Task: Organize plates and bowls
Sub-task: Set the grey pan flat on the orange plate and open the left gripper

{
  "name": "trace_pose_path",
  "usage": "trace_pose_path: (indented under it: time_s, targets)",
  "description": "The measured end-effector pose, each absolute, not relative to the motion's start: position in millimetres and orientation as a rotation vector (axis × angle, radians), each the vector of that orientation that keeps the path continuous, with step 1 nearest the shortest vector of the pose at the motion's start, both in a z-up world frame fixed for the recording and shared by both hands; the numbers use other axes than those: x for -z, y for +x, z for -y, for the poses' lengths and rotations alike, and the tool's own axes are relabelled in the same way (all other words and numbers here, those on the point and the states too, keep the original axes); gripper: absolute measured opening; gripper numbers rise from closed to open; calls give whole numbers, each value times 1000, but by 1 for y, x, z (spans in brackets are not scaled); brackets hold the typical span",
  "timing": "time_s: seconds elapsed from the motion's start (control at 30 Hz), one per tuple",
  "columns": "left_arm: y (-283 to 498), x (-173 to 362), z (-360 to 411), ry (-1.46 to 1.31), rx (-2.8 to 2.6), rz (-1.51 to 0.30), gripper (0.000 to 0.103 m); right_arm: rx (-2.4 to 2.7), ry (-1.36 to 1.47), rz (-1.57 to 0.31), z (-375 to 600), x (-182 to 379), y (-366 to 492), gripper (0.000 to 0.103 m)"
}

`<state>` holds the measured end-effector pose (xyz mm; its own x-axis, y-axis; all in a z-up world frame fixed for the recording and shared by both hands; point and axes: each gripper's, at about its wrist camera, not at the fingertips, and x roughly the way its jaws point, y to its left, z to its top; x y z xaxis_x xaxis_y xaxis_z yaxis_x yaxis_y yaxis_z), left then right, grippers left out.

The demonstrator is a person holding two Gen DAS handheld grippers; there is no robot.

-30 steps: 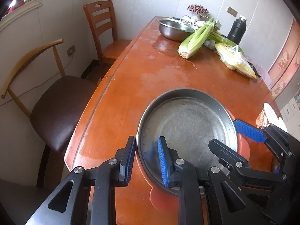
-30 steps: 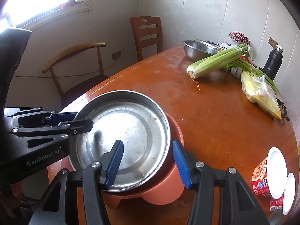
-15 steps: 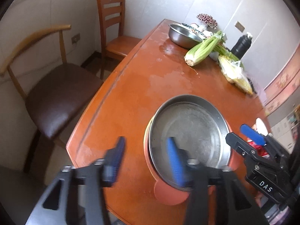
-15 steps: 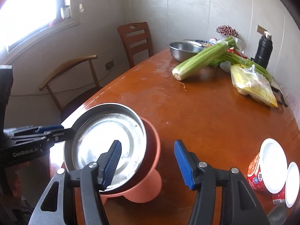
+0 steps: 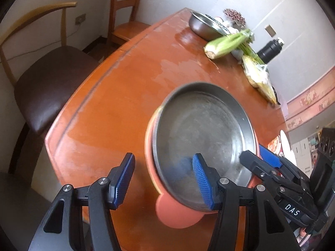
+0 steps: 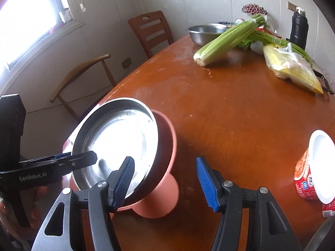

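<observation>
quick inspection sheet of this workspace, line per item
surface: orange-brown table, wet sheen in patches
job's things: steel plate nested in salmon plastic bowl; steel bowl far end
clutter: celery, yellow bag, black bottle, red cup
grippers: left gripper and right gripper both just opened, fingers straddle the plate rim, not pressing
cables: wall cord behind chairs
surroundings: two chairs, window
</observation>
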<state>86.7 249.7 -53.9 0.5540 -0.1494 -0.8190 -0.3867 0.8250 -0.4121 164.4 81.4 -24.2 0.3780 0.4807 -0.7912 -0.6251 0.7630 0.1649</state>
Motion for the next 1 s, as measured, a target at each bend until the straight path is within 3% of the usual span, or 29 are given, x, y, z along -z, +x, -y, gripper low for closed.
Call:
trace_pose_path:
  time_s: [1.0]
  targets:
    - [155,49,-200,-498,-95,-1007,57,-547,-185,-939,-55,33,199,59]
